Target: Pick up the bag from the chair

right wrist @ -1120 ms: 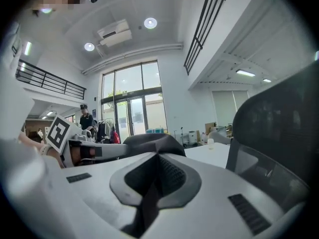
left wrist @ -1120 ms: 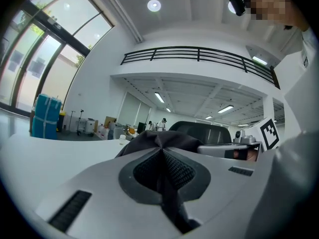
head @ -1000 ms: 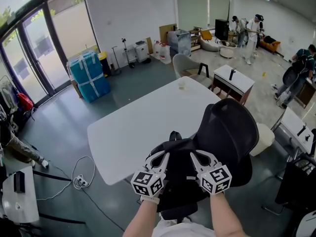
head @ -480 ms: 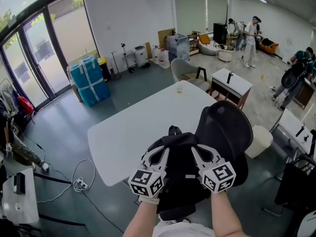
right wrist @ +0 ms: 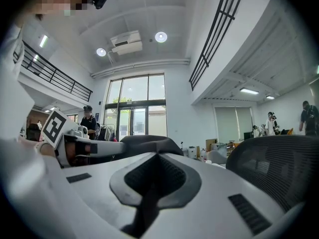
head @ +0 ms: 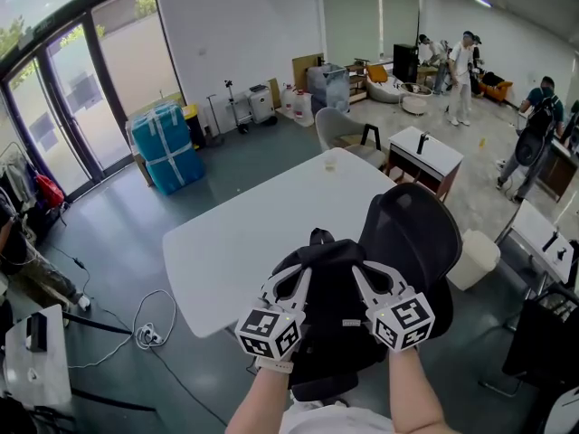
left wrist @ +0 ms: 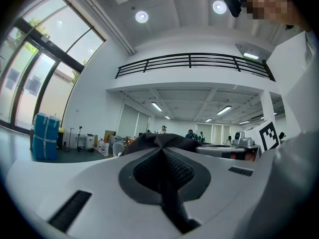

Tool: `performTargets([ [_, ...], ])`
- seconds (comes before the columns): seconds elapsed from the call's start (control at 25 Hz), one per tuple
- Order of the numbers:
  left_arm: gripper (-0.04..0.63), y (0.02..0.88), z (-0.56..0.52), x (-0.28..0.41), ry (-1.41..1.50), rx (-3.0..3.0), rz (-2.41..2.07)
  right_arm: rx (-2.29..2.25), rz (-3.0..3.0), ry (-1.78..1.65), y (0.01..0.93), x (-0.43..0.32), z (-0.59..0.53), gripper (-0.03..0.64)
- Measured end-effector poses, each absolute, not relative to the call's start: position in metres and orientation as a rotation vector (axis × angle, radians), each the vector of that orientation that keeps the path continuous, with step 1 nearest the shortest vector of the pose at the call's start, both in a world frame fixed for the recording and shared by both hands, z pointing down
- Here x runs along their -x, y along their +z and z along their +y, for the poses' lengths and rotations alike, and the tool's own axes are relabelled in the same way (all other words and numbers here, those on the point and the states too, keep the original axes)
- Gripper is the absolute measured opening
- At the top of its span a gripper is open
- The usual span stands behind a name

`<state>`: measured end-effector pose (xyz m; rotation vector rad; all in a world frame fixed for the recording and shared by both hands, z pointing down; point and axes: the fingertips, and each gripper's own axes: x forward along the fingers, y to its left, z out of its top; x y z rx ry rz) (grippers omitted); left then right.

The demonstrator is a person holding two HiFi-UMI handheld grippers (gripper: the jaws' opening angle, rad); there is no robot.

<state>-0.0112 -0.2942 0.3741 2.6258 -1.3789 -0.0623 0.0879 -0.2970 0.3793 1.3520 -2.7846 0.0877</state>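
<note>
In the head view a black bag (head: pixel 327 283) rests on a black mesh office chair (head: pixel 412 233) just below me. My left gripper (head: pixel 302 275) sits on the bag's left side and my right gripper (head: pixel 359 272) on its right side, both with jaws closed against the fabric. From the left gripper view the jaws meet at the tip, and creased black bag fabric (left wrist: pixel 159 139) bunches right there. The right gripper view has the bag (right wrist: pixel 147 143) humped at the closed tip and the chair back (right wrist: pixel 279 163) to the right. The seat under the bag is hidden.
A white table (head: pixel 262 224) stands just beyond the chair, with a small cup (head: pixel 331 162) at its far end. A cable (head: pixel 149 328) lies on the floor to the left, and blue wrapped boxes (head: pixel 165 143) stand by the windows. Several people (head: pixel 463 61) stand far behind.
Both grippers have drawn a little closer together on the bag. The bag's top has risen slightly between them.
</note>
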Motion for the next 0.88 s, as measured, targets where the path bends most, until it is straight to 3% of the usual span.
performTargets([
  [0.88,0.025,0.372,-0.281,0.014,-0.086,-2.625,-1.391,-1.331,-2.795,0.060,0.377,-0.085,-0.287,0.020],
])
